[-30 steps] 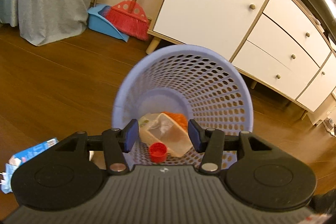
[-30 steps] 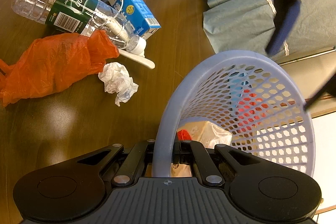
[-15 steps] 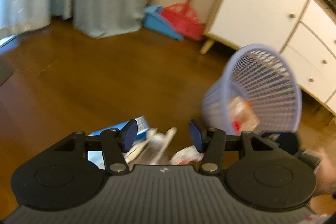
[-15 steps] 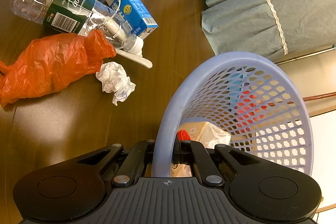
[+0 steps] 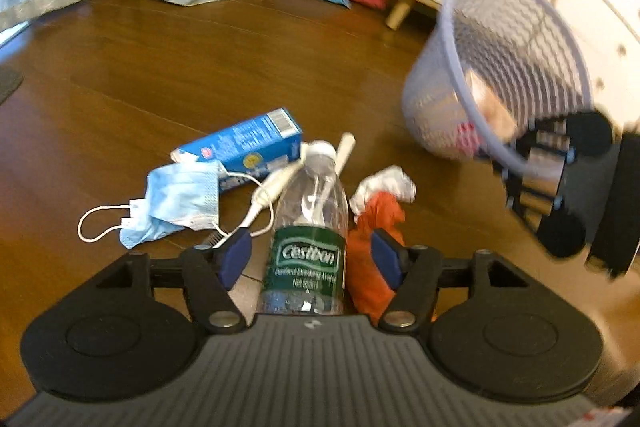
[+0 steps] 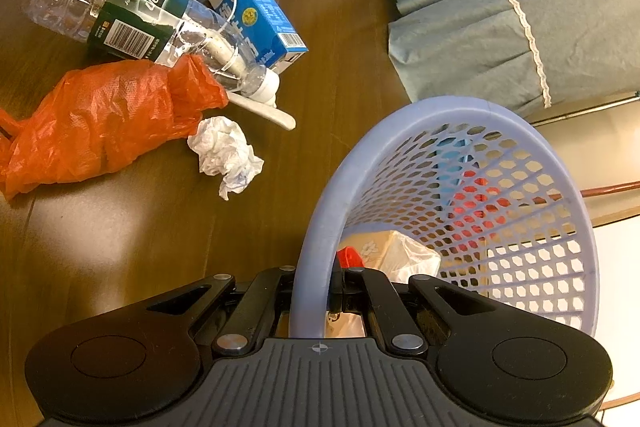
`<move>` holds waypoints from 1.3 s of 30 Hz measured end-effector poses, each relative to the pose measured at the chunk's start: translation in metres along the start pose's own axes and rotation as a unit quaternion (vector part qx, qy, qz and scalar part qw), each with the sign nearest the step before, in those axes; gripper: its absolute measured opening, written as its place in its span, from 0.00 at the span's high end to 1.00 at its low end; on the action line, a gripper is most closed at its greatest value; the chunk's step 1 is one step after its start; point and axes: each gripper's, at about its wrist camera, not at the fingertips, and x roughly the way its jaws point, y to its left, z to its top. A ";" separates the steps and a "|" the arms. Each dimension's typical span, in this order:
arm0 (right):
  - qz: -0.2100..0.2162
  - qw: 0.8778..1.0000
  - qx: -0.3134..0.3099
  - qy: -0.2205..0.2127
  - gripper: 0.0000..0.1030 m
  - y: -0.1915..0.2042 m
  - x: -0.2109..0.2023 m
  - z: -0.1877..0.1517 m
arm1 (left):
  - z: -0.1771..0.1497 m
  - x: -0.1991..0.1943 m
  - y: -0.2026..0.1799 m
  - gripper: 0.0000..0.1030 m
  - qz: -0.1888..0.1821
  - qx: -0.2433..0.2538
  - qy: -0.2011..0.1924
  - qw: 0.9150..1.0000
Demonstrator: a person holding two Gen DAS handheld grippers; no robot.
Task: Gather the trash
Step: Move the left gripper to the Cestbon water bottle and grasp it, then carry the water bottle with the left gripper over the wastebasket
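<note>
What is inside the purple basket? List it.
Inside the basket: a red cap and a crumpled clear wrapper. Anything beneath them is covered, so I cannot tell.

The left black two-finger gripper (image 5: 310, 259) hangs low with its blue-padded fingers spread wide. The right black two-finger gripper (image 6: 314, 291) is clamped tight on a lavender plastic basket rim (image 6: 320, 227).

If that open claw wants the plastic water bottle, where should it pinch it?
Probably across the labelled middle of the bottle, from above. It lies on its side on the floor, lengthwise between the left gripper's open fingers, and the label band looks straight-sided there. The neck is narrower and crowded by the toothbrush.
</note>
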 end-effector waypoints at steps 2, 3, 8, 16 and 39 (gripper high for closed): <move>0.000 1.000 0.000 0.000 1.00 0.000 0.000 -0.001 | -0.008 0.008 -0.006 0.37 -0.002 0.018 0.006 1.000; 0.000 1.000 -0.001 -0.001 1.00 0.000 0.000 -0.001 | -0.013 0.011 -0.007 0.37 0.000 0.025 0.012 1.000; 0.000 1.000 -0.003 -0.001 1.00 0.001 0.000 -0.001 | -0.026 0.032 -0.004 0.37 0.017 0.045 0.035 0.998; 0.000 1.000 -0.004 -0.001 1.00 0.002 0.000 -0.001 | -0.026 0.051 -0.001 0.37 0.019 0.055 0.059 0.997; 0.001 1.000 -0.005 -0.002 1.00 0.003 0.000 -0.001 | -0.025 0.071 -0.006 0.43 0.019 0.068 0.093 0.993</move>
